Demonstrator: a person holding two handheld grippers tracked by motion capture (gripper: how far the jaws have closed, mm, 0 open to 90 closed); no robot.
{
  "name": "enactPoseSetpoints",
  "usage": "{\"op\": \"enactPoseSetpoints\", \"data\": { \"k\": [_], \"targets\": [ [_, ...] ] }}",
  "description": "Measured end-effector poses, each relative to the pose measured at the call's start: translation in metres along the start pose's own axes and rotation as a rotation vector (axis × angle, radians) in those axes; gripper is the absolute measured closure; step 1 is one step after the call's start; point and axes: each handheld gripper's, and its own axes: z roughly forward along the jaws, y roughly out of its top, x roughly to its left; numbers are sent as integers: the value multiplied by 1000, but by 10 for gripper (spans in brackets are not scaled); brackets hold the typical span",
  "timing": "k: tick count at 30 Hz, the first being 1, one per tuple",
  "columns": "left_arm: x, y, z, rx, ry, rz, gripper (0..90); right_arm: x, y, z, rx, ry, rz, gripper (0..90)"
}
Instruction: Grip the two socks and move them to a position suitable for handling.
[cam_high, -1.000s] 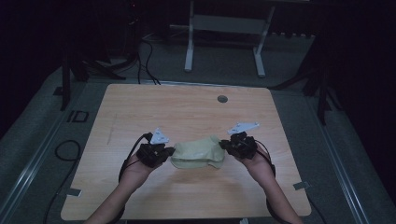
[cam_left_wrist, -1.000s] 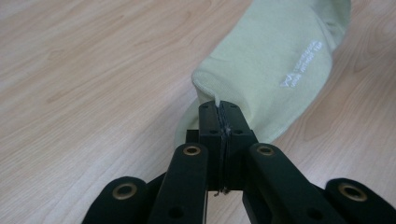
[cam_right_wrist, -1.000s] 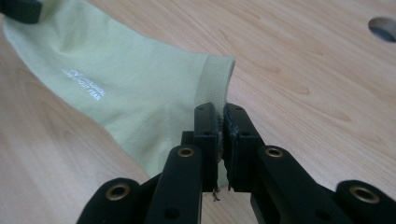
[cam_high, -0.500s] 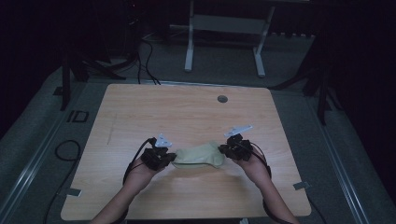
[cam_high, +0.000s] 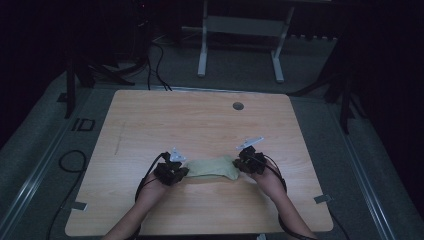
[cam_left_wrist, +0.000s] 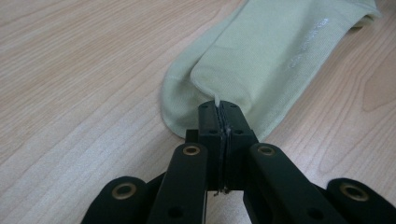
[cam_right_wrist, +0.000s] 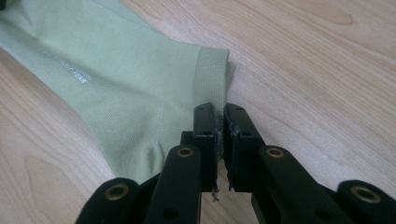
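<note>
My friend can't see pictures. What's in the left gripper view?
Two black jaws of the left gripper are shut on the toe end of pale green socks, which lie flat on a light wooden table.

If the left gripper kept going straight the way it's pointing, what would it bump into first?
Probably just more of the pale green sock. The left gripper is shut on the sock's near end, and the sock stretches away ahead of its jaws along the wooden table. Past it likely comes the right gripper.
</note>
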Motion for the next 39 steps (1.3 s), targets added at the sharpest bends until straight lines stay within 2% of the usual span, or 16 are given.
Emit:
{"op": "enactPoseSetpoints", "data": {
  "k": [7,9,12,16,18,21,23,28,30,31,32,33,34,35,37,39],
  "targets": [
    [2,-4,3,-28,44,-6,818,-1,-2,5,8,2,3,833],
    [3,-3,2,-40,72,1,835,-1,-3,5,8,2,3,833],
    [4,-2,-2,-91,97,-16,882,-1,-3,5,7,2,3,833],
    [8,1,-1,-97,97,-35,887,-1,-3,6,8,4,6,832],
    [9,2,-2,-124,116,-44,887,-2,-3,5,7,4,5,832],
    [10,5,-2,-131,113,-44,887,-2,-4,5,7,4,4,830],
    [12,8,-1,-141,130,-47,887,-3,-4,5,7,5,8,830],
    [22,9,14,-60,111,-70,885,-2,-4,6,9,1,7,827],
    [25,7,20,-32,82,-77,881,-2,-3,7,10,2,7,814],
    [25,7,19,-33,81,-87,859,-1,-3,7,12,3,8,776],
    [26,8,18,-21,77,-84,759,-1,-3,7,15,1,5,737],
    [25,8,15,-31,91,-76,662,-1,-2,5,15,-4,4,716],
    [25,7,12,-56,100,-78,622,-2,-2,3,6,-9,5,708],
    [25,7,10,-69,93,-79,618,-3,-1,0,-4,-10,8,698],
    [24,7,5,-104,112,-78,618,-4,1,-7,-24,-15,13,695],
    [21,8,-2,-161,104,-63,620,-4,3,-16,-55,-18,17,703]
  ]
}}
